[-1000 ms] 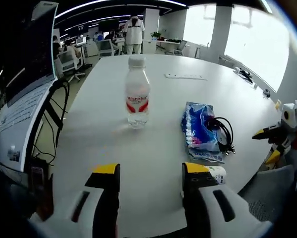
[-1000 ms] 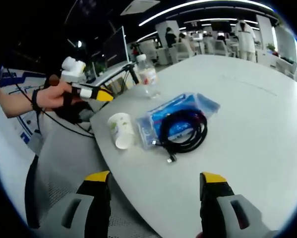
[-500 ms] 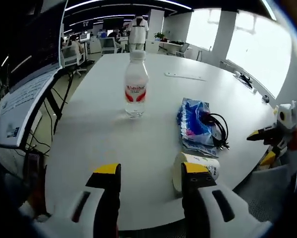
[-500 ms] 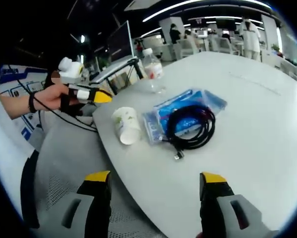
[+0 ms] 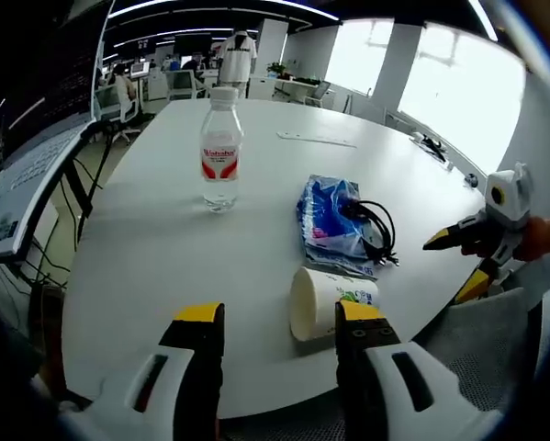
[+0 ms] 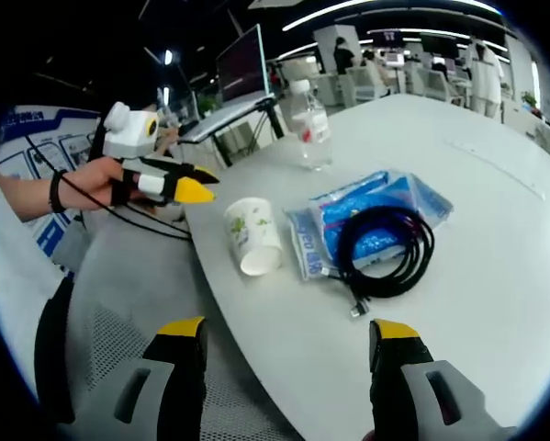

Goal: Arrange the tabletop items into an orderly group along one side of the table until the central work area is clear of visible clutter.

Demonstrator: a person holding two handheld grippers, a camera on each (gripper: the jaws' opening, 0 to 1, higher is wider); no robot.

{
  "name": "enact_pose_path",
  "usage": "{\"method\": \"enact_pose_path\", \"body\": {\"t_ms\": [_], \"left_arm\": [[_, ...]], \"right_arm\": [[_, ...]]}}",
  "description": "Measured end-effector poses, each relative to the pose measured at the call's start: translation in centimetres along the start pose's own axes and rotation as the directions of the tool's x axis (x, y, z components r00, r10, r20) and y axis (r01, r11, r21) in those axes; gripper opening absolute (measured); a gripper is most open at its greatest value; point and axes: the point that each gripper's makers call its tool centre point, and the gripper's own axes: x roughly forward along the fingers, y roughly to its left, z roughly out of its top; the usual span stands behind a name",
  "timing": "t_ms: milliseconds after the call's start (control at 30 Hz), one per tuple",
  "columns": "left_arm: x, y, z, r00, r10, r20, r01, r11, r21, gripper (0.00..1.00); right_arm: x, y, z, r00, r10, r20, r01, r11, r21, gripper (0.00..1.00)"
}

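Note:
A clear water bottle [image 5: 220, 152] with a red label stands upright on the white table [image 5: 155, 248]. Near the table's edge a paper cup [image 5: 325, 301] lies on its side, touching a blue packet [image 5: 328, 219]. A coiled black cable [image 5: 374, 230] rests on the packet. My left gripper [image 5: 279, 322] is open, its jaws just short of the cup. In the right gripper view my right gripper [image 6: 288, 331] is open and hangs off the table's edge, facing the cup [image 6: 253, 239], packet [image 6: 376, 216], cable [image 6: 385, 253] and bottle [image 6: 312, 124]. A hand holds the left gripper [image 6: 192, 182] there.
A white power strip [image 5: 316, 140] lies far across the table. A grey mesh chair [image 6: 118, 349] sits below the near edge. A monitor [image 6: 242, 64] and desks stand beyond the bottle's side. The right gripper [image 5: 454, 266] shows past the table's edge.
Both views have shifted with the hands. The left gripper's view now takes in the whole cup in front of its jaws. The things on the table lie as before.

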Motion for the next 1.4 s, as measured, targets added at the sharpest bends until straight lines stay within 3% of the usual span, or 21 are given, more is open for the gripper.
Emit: {"method": "enact_pose_path", "body": {"t_ms": [467,1133,1400], "left_arm": [[0.0,-0.4,-0.3,0.999,-0.035,0.007,0.035,0.999,-0.023,0.46],[-0.5,-0.8,-0.1,0.999,-0.046,0.025,0.048,0.997,-0.055,0.46],[-0.4,-1.1,-0.3,0.998,-0.065,0.019,0.066,0.995,-0.069,0.46]], "right_arm": [[2.6,1.6,2.0,0.999,0.046,-0.029,-0.047,0.997,-0.069,0.72],[5.9,3.5,2.3,0.99,0.053,-0.13,-0.074,0.984,-0.163,0.67],[7.4,4.0,4.4,0.991,0.045,-0.124,-0.068,0.98,-0.186,0.65]]}}
